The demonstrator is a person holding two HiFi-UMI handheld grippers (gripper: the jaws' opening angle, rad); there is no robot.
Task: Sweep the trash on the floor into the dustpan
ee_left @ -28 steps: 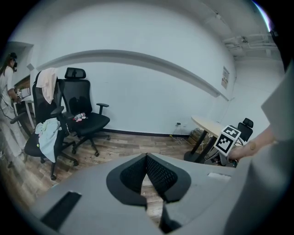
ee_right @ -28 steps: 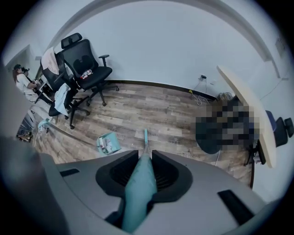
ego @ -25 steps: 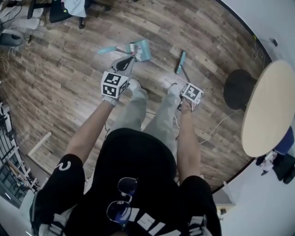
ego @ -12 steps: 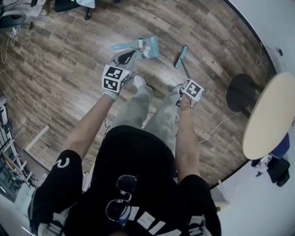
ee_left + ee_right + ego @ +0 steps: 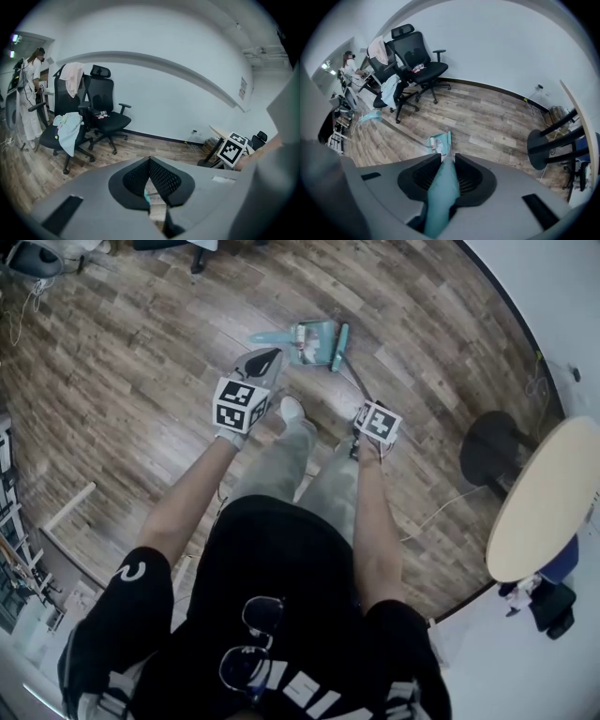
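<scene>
A teal dustpan (image 5: 317, 341) rests on the wood floor ahead of the person's feet, with small pale trash (image 5: 301, 334) lying in it. The teal broom head (image 5: 339, 346) stands against the pan's right edge. Its handle (image 5: 440, 197) runs back between the jaws of my right gripper (image 5: 367, 426), which is shut on it. My left gripper (image 5: 263, 359) hovers just left of the pan, shut on a thin teal handle (image 5: 147, 197). In the right gripper view the dustpan (image 5: 438, 141) lies beyond the jaws with the trash inside.
A round table (image 5: 548, 493) with a black base (image 5: 489, 444) stands to the right, with a white cable (image 5: 441, 510) on the floor near it. Black office chairs (image 5: 106, 119) draped with clothes stand by the wall. A person in white (image 5: 27, 105) is at far left.
The broom head has swept left across the floor and now touches the dustpan's edge. My right gripper followed it inward. The left gripper stays by the pan.
</scene>
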